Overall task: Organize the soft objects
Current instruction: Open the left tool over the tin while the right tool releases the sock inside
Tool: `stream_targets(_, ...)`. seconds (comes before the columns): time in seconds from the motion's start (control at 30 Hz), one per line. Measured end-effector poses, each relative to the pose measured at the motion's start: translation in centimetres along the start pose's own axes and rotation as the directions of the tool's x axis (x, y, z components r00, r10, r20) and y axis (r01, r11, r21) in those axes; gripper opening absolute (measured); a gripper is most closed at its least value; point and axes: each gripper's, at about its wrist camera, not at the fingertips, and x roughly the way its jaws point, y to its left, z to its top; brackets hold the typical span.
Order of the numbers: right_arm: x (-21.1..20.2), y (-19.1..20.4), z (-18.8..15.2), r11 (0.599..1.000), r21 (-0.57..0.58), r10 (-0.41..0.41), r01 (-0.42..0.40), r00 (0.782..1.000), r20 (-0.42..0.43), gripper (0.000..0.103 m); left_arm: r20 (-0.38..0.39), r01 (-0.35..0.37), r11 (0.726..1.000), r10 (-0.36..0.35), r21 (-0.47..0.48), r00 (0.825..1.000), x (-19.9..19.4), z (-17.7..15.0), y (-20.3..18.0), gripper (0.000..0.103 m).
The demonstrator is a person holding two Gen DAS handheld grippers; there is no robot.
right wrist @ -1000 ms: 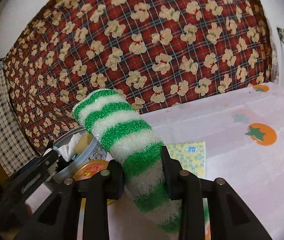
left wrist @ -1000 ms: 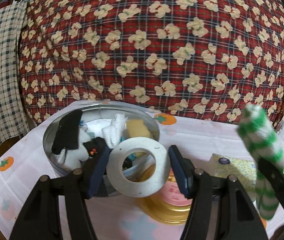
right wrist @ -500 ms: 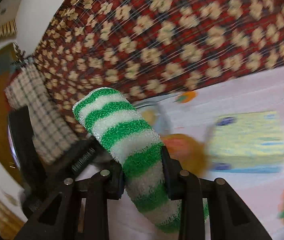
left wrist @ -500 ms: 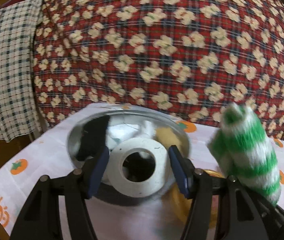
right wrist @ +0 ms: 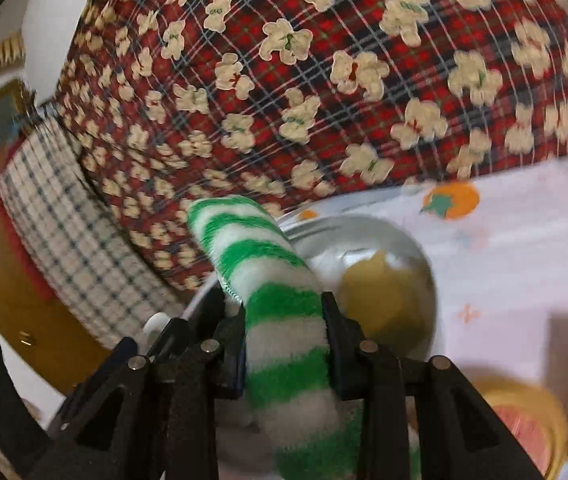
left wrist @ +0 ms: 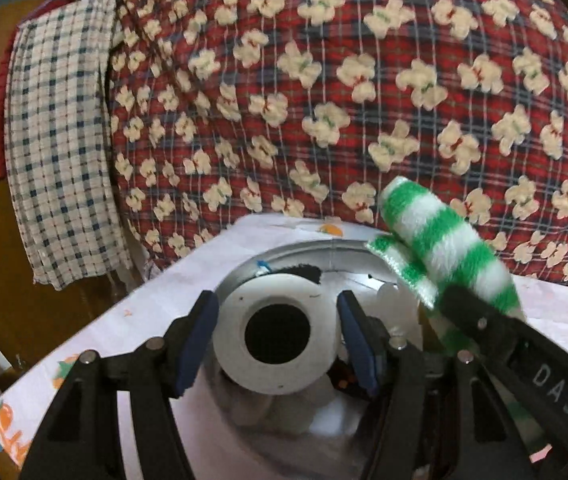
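Tin [left wrist: 243, 276] mouth crowded by tape roll [left wrist: 277, 334], striped sock [left wrist: 444, 240]

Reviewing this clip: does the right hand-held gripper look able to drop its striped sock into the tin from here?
Probably yes. The right hand-held gripper holds the sock over the open tin; only the nearby left hand-held gripper crowds it.

We count one fuzzy green-and-white striped sock [right wrist: 284, 304], one white roll of tape [left wrist: 277, 334], one round silver metal tin [right wrist: 424, 256], one yellow sponge-like pad [right wrist: 380, 296] inside it, one black soft piece [left wrist: 304, 271] at its far rim, one round gold-rimmed lid with a pink face [right wrist: 524, 428], one checked cloth [left wrist: 59, 144], one red plaid bear-print cover [left wrist: 324, 100], and two black grippers, left [left wrist: 277, 332] and right [right wrist: 284, 332]
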Motion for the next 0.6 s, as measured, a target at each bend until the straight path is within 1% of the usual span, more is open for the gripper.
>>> stream_targets(0.1, 1.1, -0.7, 0.3, 0.998, -0.032, -0.052, 0.052, 0.999, 0.013, 0.034, -0.024, -0.028, 0.999, 0.028, 0.026, 0.999, 2.6, 0.0, -1.1, 0.061)
stream_targets(0.2, 1.9, -1.3, 0.4, 0.999, -0.028, -0.046, 0.046, 0.999, -0.015, 0.034, -0.061, -0.040, 0.999, 0.040, 0.010, 0.997, 4.4, -0.3, -1.4, 0.061)
stream_targets(0.27, 2.0, -0.7, 0.3, 0.996, -0.069, -0.048, 0.048, 0.999, 0.002, 0.034, -0.058, -0.039, 0.999, 0.039, 0.001, 0.998, 4.7, -0.3, -1.4, 0.062)
stream_targets(0.33, 2.1, -0.3, 0.2, 0.993, -0.097, -0.059, 0.060, 0.998, 0.005, 0.039, -0.058, -0.045, 0.999, 0.045, 0.009, 0.997, 4.7, -0.3, -1.5, 0.064)
stream_targets(0.37, 2.0, -0.4, 0.3, 0.994, -0.096, -0.055, 0.055, 0.998, 0.008, 0.050, -0.055, -0.032, 0.999, 0.032, 0.002, 0.998, 4.6, -0.3, -1.4, 0.071)
stream_targets(0.4, 1.8, -0.5, 0.4, 0.993, -0.095, -0.063, 0.064, 0.998, 0.014, 0.065, -0.050, -0.014, 1.000, 0.013, -0.012, 0.999, 4.5, -0.3, -1.2, 0.080)
stream_targets(0.43, 1.7, -0.4, 0.4, 0.993, -0.095, -0.072, 0.074, 0.997, 0.022, 0.071, -0.044, -0.009, 1.000, 0.008, -0.025, 0.999, 4.3, -0.4, -1.0, 0.085)
stream_targets(0.47, 1.3, -0.5, 0.5, 0.993, -0.093, -0.068, 0.072, 0.997, 0.048, 0.077, -0.024, -0.006, 0.999, 0.005, -0.039, 1.000, 4.0, -0.4, -0.8, 0.096)
stream_targets(0.5, 0.9, -0.5, 0.5, 0.993, -0.097, -0.059, 0.066, 0.996, 0.066, 0.078, -0.005, -0.003, 0.999, 0.003, -0.041, 1.000, 3.6, -0.5, -0.9, 0.103)
stream_targets(0.57, 0.4, -0.3, 0.3, 0.991, -0.111, -0.063, 0.072, 0.994, 0.088, 0.078, 0.028, -0.006, 1.000, 0.006, -0.022, 1.000, 2.9, -0.6, -1.1, 0.103)
stream_targets(0.6, -0.1, -0.3, 0.1, 0.990, -0.116, -0.074, 0.085, 0.992, 0.100, 0.078, 0.038, -0.021, 1.000, 0.021, -0.008, 0.999, 2.7, -0.7, -1.1, 0.103)
